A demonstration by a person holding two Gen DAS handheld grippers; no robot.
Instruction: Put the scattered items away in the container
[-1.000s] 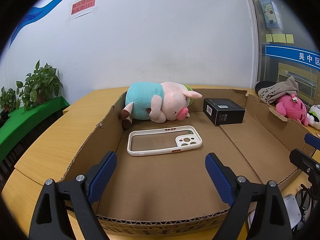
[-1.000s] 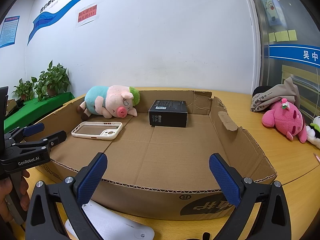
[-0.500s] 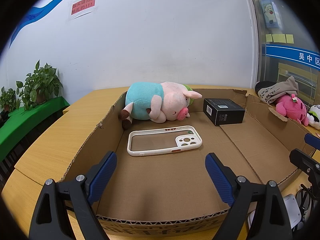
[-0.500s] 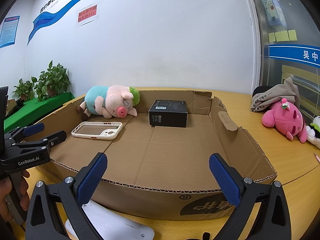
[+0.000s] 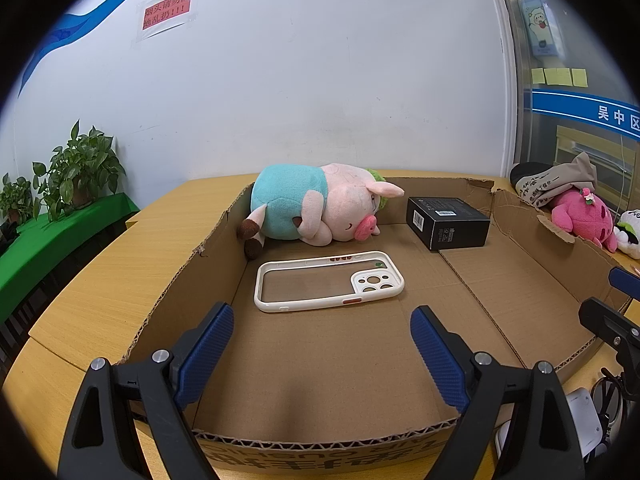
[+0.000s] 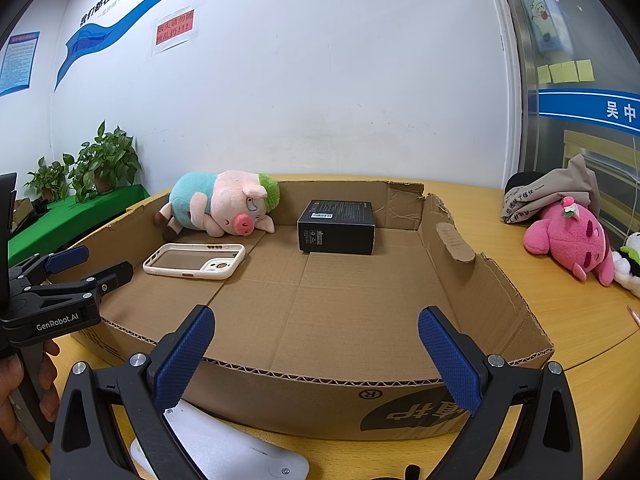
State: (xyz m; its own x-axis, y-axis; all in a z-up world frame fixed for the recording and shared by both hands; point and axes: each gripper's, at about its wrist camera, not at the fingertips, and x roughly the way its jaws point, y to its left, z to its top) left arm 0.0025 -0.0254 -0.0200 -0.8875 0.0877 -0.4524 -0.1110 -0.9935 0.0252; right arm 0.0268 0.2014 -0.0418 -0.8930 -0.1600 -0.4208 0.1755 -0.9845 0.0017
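Box (image 5: 532, 292) front clear (pig (image 5: 316, 212) rear)

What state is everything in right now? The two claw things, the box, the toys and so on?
left gripper: open, holding nothing.
right gripper: open, holding nothing.
cardboard box: open-topped, rim torn.
pig plush: lying on its side in the box.
phone case: flat in the box, empty.
black box: closed, inside the cardboard box.
pink plush: lying on the table, outside.

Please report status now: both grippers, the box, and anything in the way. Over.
Left gripper open, empty. Right gripper open, empty. Cardboard box holds pig plush, phone case, black box. Pink plush outside on table; path clear.
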